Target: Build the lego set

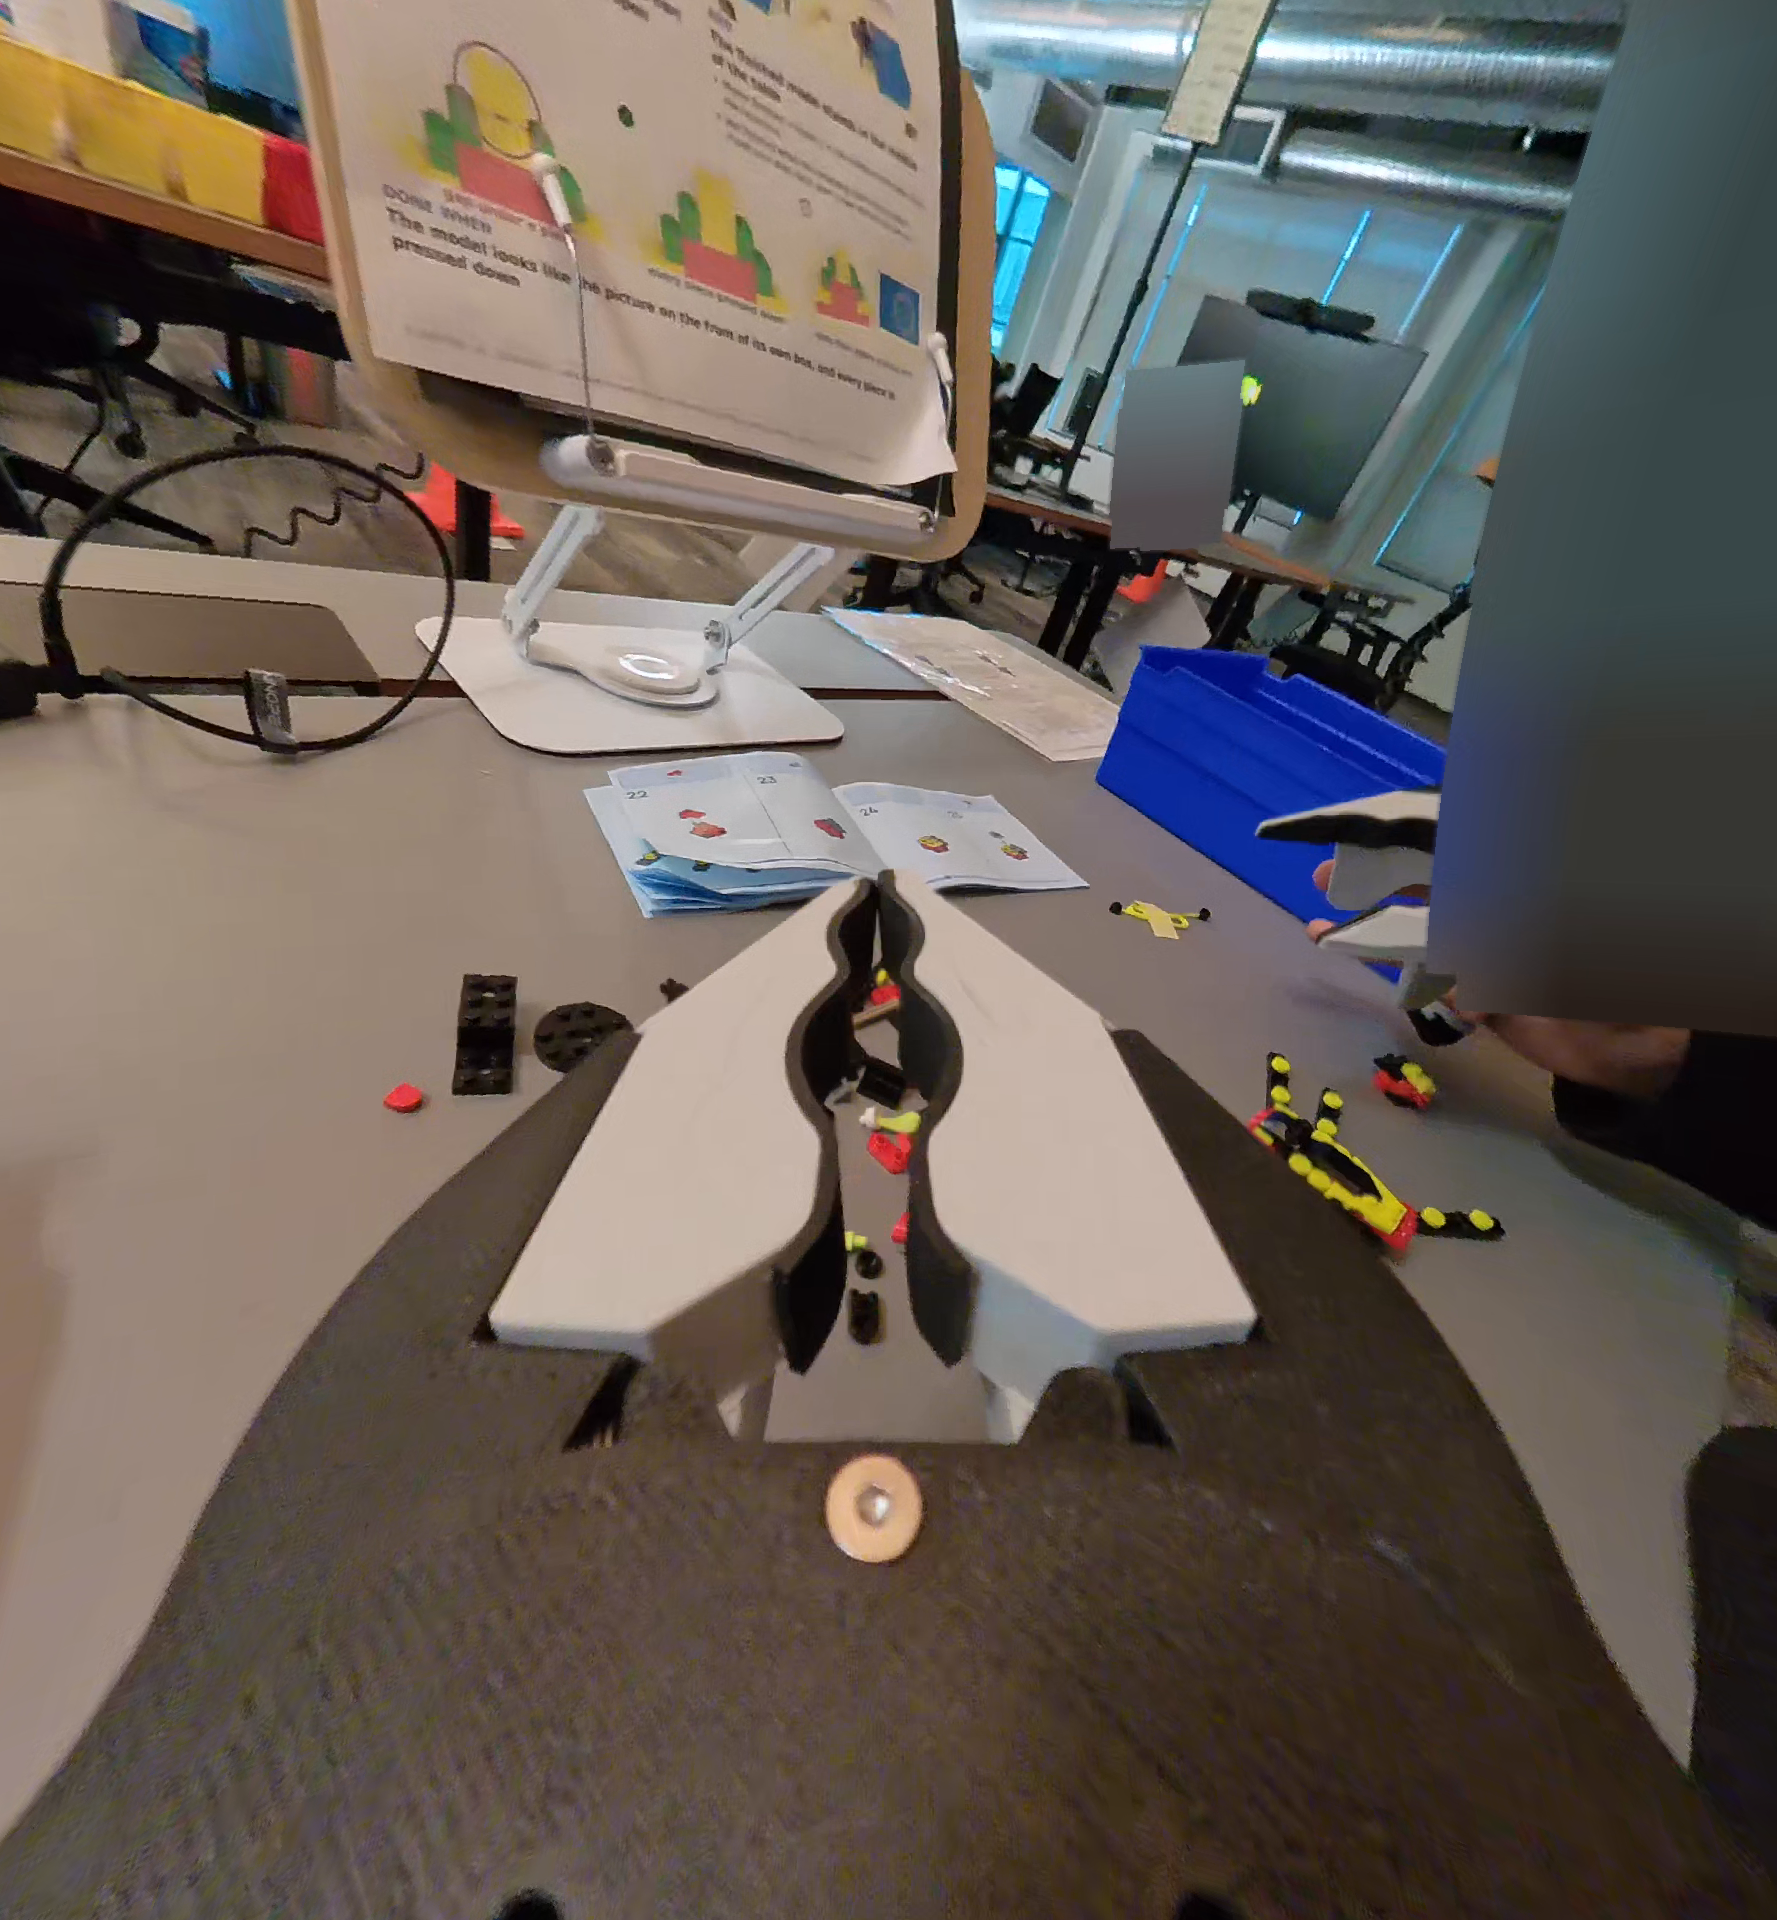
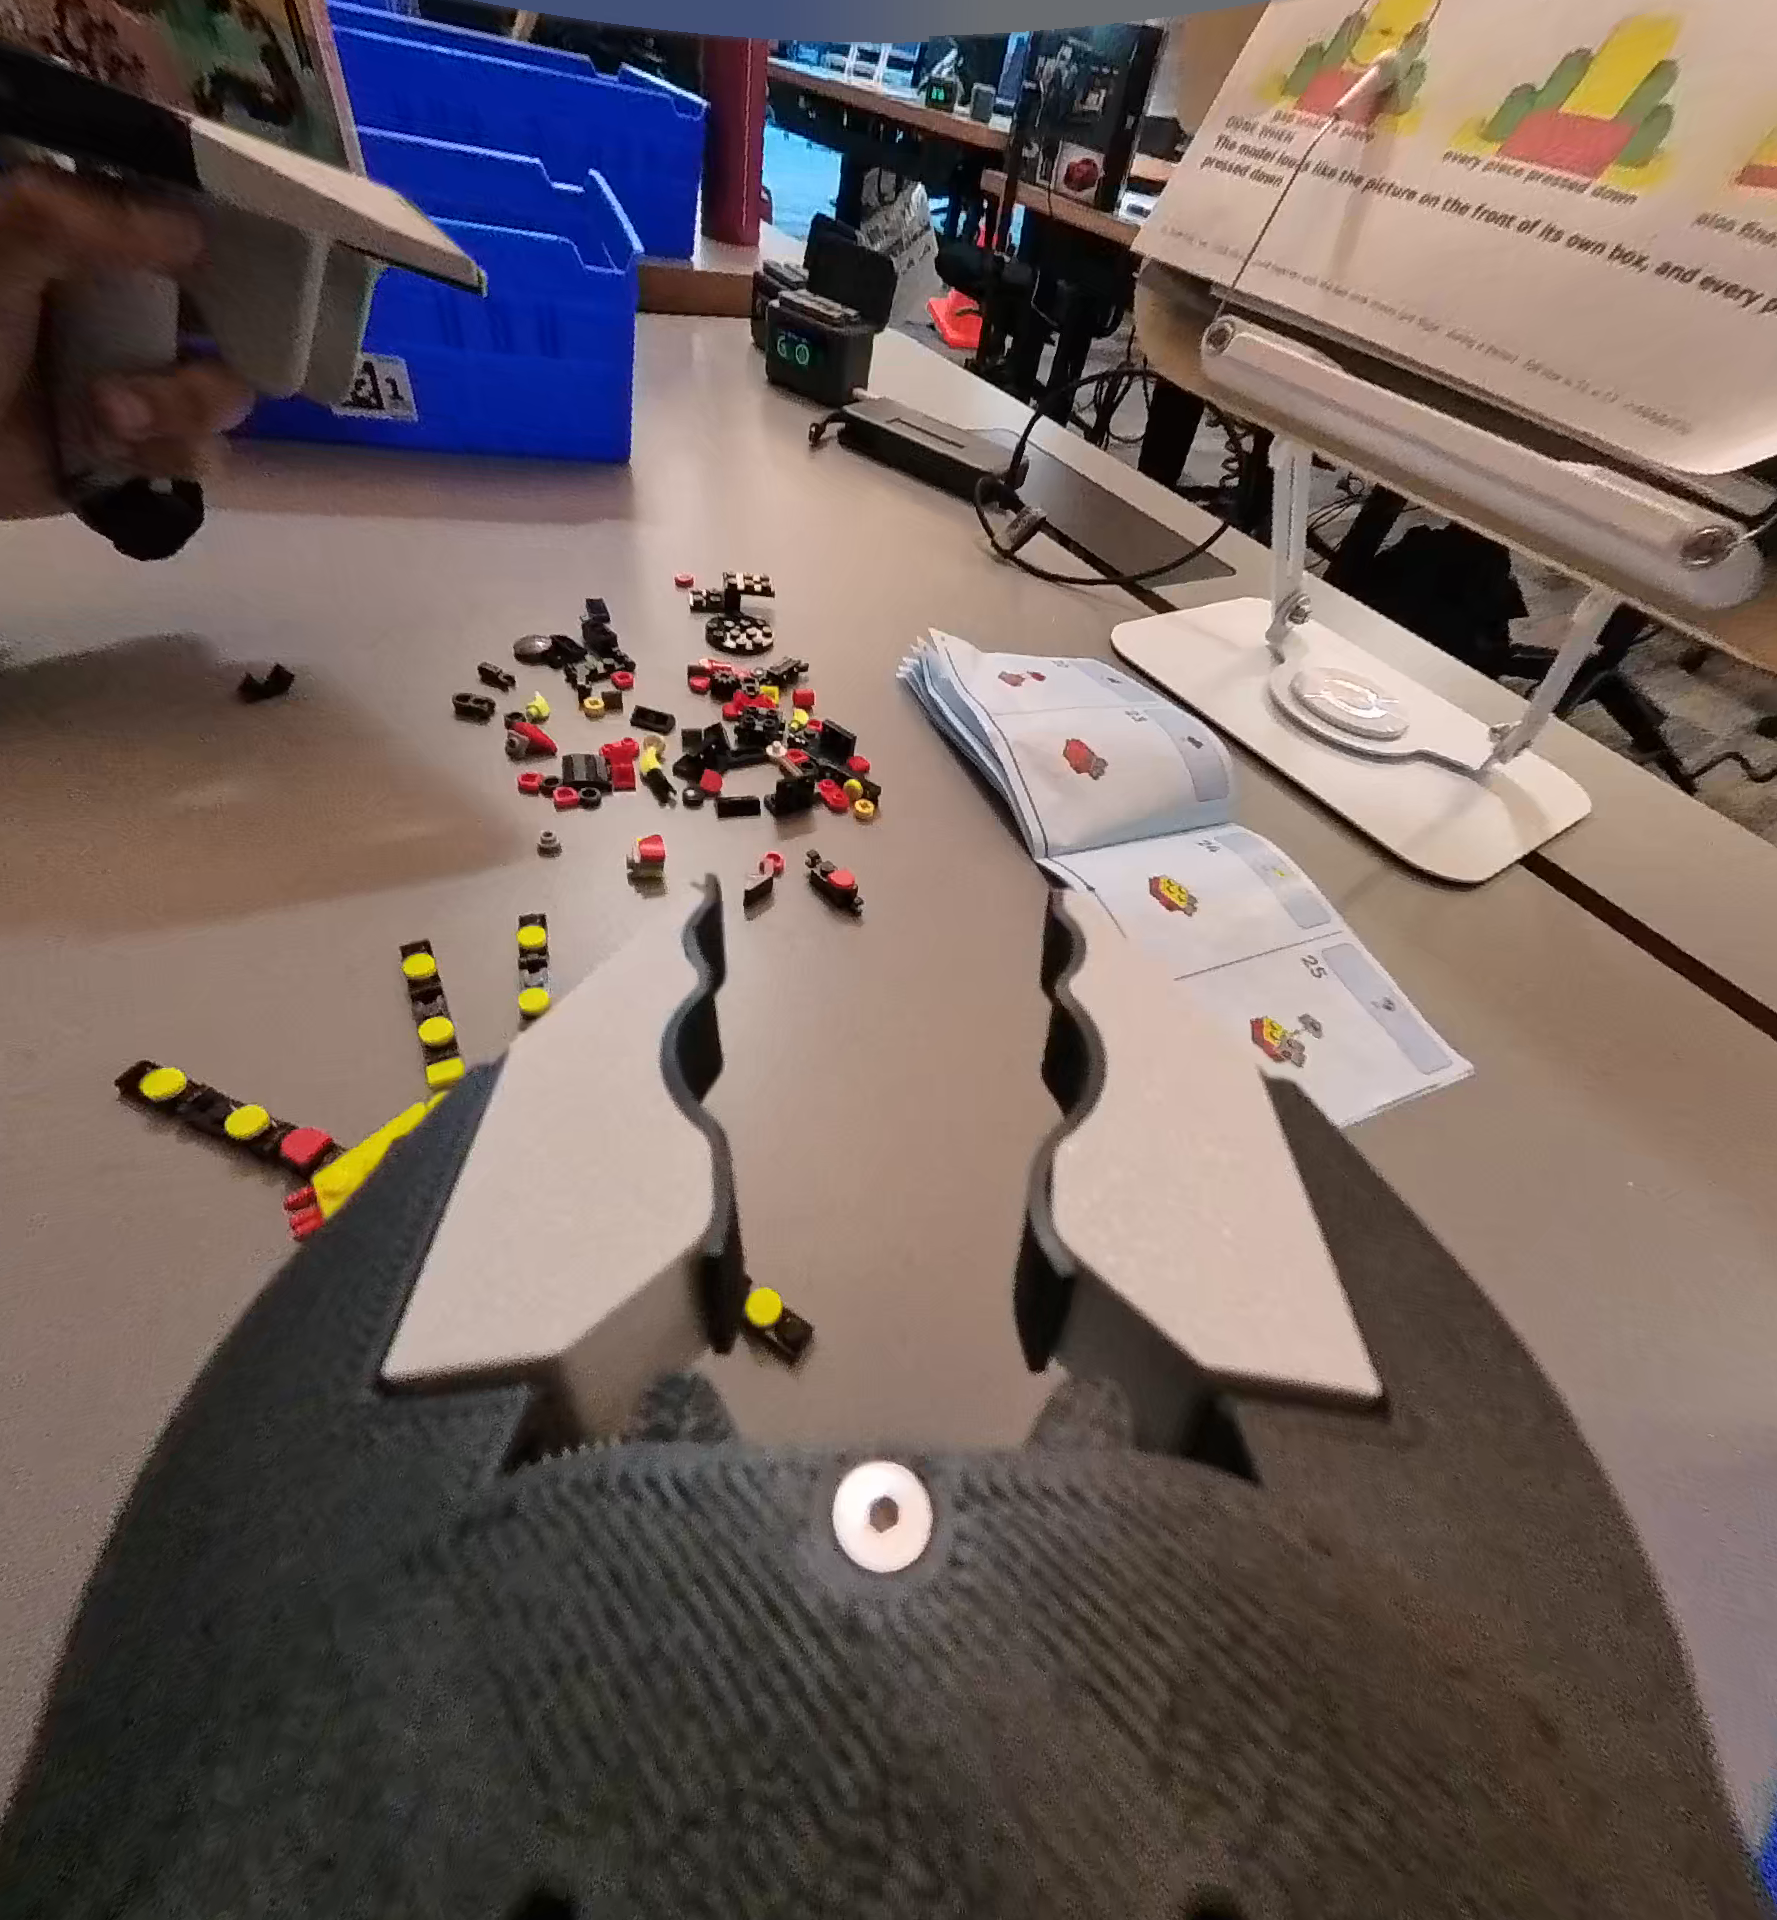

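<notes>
My left gripper (image 1: pixel 879 883) is shut with nothing visible between its tips, above a pile of loose red, black and yellow pieces (image 2: pixel 697 717). It also shows in the right wrist view (image 2: pixel 448 260), raised at the upper left in a hand. My right gripper (image 2: pixel 884 909) is open and empty, low over the table. A partly built black model with yellow studs and red parts (image 2: pixel 240 1117) lies under and left of its left finger, and shows in the left wrist view (image 1: pixel 1351 1174). A black piece with a yellow stud (image 2: pixel 775 1320) lies between the right fingers.
An open instruction booklet (image 2: pixel 1175 862) lies right of the pile. A white stand (image 2: pixel 1362 748) holds a printed sheet behind it. A blue bin (image 2: pixel 510 260) stands at the back. A black brick (image 1: pixel 486 1034), round plate (image 1: pixel 580 1034) and a cable (image 1: pixel 240 582) lie left. About 25 cm separates my left fingertips from my right.
</notes>
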The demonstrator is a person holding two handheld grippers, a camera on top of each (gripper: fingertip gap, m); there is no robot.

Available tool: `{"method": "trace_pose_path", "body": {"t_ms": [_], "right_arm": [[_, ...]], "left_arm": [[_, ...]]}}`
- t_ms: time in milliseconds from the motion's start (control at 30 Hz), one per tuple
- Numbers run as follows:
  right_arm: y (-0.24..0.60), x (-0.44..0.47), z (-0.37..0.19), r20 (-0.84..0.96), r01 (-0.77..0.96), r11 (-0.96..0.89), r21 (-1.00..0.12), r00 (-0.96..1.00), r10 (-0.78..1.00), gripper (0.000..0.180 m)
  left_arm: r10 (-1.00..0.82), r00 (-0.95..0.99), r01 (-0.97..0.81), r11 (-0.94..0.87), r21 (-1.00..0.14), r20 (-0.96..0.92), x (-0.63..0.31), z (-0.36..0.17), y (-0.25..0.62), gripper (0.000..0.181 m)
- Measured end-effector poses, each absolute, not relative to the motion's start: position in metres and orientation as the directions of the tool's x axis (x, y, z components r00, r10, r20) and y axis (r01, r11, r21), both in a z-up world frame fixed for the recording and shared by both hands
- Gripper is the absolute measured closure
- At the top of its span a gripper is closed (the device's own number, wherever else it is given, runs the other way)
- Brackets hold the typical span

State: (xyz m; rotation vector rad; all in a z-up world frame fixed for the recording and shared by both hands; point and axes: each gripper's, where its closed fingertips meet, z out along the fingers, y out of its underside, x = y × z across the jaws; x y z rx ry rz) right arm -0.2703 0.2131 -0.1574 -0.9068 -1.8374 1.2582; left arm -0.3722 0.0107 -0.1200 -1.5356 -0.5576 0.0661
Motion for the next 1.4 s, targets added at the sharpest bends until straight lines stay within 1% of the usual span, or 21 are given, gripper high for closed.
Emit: {"method": "trace_pose_path", "body": {"t_ms": [100,267,333,467,500,567,733,833,967,1033,1133,1233,1400], "right_arm": [[0.215,-0.271,-0.161,0.180,0.160,0.289,-0.944,-0.485,0.856,0.120],[0.235,-0.278,-0.180,0.223,0.264,0.344,-0.901,-0.398,0.890,0.134],[0.237,-0.279,-0.180,0.211,0.268,0.328,-0.906,-0.388,0.897,0.140],[0.240,-0.281,-0.177,0.213,0.255,0.319,-0.913,-0.370,0.904,0.150],[0.242,-0.282,-0.176,0.218,0.251,0.320,-0.914,-0.362,0.906,0.155],[0.246,-0.285,-0.177,0.222,0.258,0.314,-0.914,-0.331,0.917,0.180],[0.253,-0.292,-0.171,0.256,0.225,0.309,-0.924,-0.238,0.937,0.180],[0.252,-0.291,-0.164,0.292,0.189,0.335,-0.923,-0.225,0.930,0.180],[0.255,-0.286,-0.165,0.315,0.188,0.357,-0.915,-0.219,0.924,0.180],[0.256,-0.280,-0.163,0.297,0.188,0.341,-0.921,-0.230,0.927,0.180],[0.251,-0.267,-0.141,0.242,0.112,0.280,-0.953,-0.269,0.932,0.180],[0.262,-0.257,-0.126,0.203,0.077,0.227,-0.971,-0.238,0.950,0.180],[0.274,-0.248,-0.127,0.157,0.088,0.180,-0.980,-0.222,0.962,0.180]], "left_arm": [[0.405,0.876,0.277,0.023,-0.961,0.262,-0.370,-0.123,0.017,0.181],[0.414,0.887,0.242,-0.043,-0.969,0.204,-0.363,-0.129,0.028,0.181],[0.448,0.879,0.224,-0.086,-0.971,0.163,-0.364,-0.134,0.030,0.181],[0.460,0.886,0.155,-0.177,-0.972,0.057,-0.361,-0.144,0.036,0.181],[0.457,0.889,0.144,-0.197,-0.970,0.039,-0.360,-0.146,0.038,0.181],[0.454,0.891,0.132,-0.217,-0.967,0.019,-0.359,-0.151,0.040,0.181],[0.430,0.902,0.144,-0.214,-0.966,0.039,-0.356,-0.153,0.044,0.181],[0.425,0.904,0.159,-0.229,-0.960,0.048,-0.357,-0.159,0.046,0.181],[0.424,0.904,0.178,-0.237,-0.955,0.063,-0.361,-0.164,0.052,0.181],[0.424,0.903,0.182,-0.237,-0.954,0.068,-0.362,-0.165,0.056,0.181],[0.426,0.903,0.176,-0.248,-0.953,0.056,-0.364,-0.166,0.063,0.181],[0.421,0.906,0.171,-0.258,-0.951,0.048,-0.365,-0.168,0.072,0.181],[0.401,0.914,0.182,-0.262,-0.948,0.064,-0.365,-0.170,0.085,0.181]]}}
